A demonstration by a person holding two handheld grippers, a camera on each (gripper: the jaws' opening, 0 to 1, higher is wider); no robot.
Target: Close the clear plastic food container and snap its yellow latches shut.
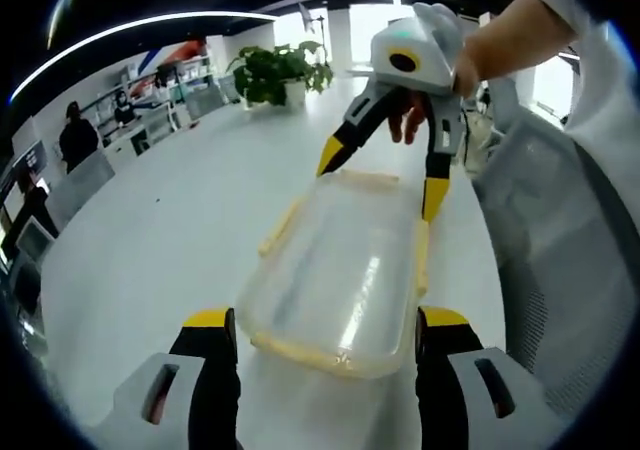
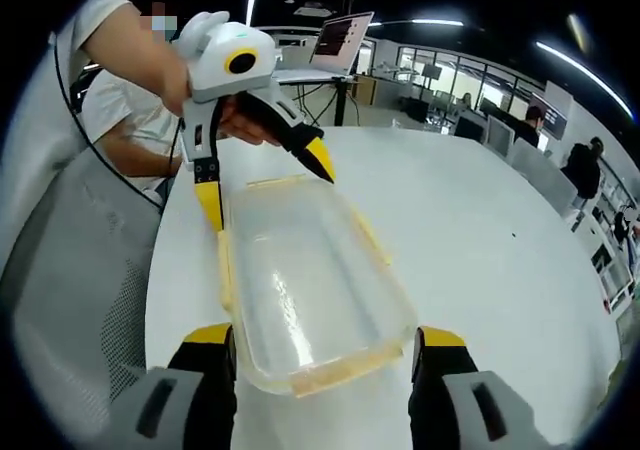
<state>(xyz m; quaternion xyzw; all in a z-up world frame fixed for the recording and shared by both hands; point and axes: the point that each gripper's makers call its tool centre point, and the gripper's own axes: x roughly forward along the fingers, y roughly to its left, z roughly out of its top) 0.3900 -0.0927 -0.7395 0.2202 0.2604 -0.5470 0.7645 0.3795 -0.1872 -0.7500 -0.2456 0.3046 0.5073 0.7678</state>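
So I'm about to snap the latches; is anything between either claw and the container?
Nothing visible. The container lies on the white table with the left claw open astride one end and the right claw open astride the other.

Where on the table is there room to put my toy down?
The white table is bare beside the clear plastic container with yellow latches, on the side away from the grey mesh chair. It's crowded at the container's ends, where the left gripper and right gripper straddle it.

surface: white table (image 1: 170, 230) | on it: clear plastic container (image 1: 335, 270)
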